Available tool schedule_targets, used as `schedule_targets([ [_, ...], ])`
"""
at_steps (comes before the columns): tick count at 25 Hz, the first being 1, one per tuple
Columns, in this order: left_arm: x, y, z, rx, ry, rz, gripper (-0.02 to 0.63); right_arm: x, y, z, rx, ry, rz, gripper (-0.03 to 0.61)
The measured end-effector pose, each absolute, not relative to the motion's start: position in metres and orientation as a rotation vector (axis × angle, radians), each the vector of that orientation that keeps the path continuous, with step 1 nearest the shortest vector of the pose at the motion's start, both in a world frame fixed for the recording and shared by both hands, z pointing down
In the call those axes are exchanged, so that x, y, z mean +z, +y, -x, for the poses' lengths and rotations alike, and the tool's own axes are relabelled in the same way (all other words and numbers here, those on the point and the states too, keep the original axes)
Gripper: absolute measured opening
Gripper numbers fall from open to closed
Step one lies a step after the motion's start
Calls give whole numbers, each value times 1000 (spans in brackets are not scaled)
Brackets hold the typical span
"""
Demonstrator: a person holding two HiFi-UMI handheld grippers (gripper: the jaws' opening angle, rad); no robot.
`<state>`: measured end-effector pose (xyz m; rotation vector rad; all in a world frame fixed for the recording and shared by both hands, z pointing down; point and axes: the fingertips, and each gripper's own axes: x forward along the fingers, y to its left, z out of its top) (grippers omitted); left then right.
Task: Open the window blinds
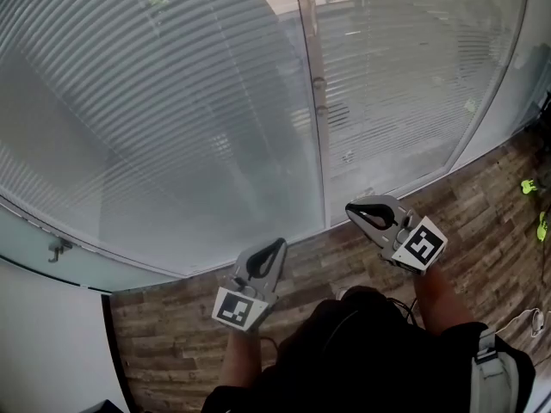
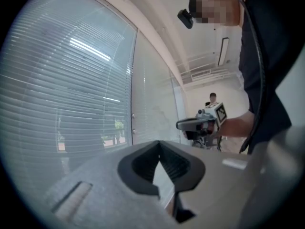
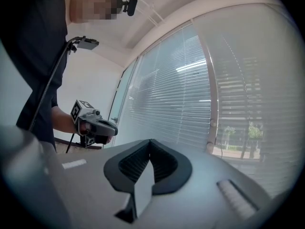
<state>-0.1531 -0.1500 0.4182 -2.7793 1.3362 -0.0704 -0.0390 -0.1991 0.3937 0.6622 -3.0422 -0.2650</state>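
**Head view.** The blinds (image 1: 172, 101) are lowered and fill the field from 9 to 2 o'clock, covering the glass on both sides of a mullion (image 1: 312, 101). The left tongs (image 1: 274, 246) are at 6 o'clock and the right tongs (image 1: 353, 209) at 4 o'clock. Both tongs are closed, tips together, with nothing between them. Each is over the wood floor (image 1: 327, 261), pointing toward the blinds but apart from them.

Window blinds (image 1: 172, 101): pale grey horizontal slats, fully lowered, hanging flat against glass down to near floor. Two sections in head view: wide section (image 1: 155, 144) from 9 to 12 o'clock, narrower section (image 1: 405, 67) from 12 to 2 o'clock. Slats partly angled, daylight showing between.
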Motion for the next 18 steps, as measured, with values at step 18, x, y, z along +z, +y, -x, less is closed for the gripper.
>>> schedule_targets([
  [18, 418, -199, 108, -99, 1297, 2782, 5, 399, -249, -6, -279, -3026, -712, 6],
])
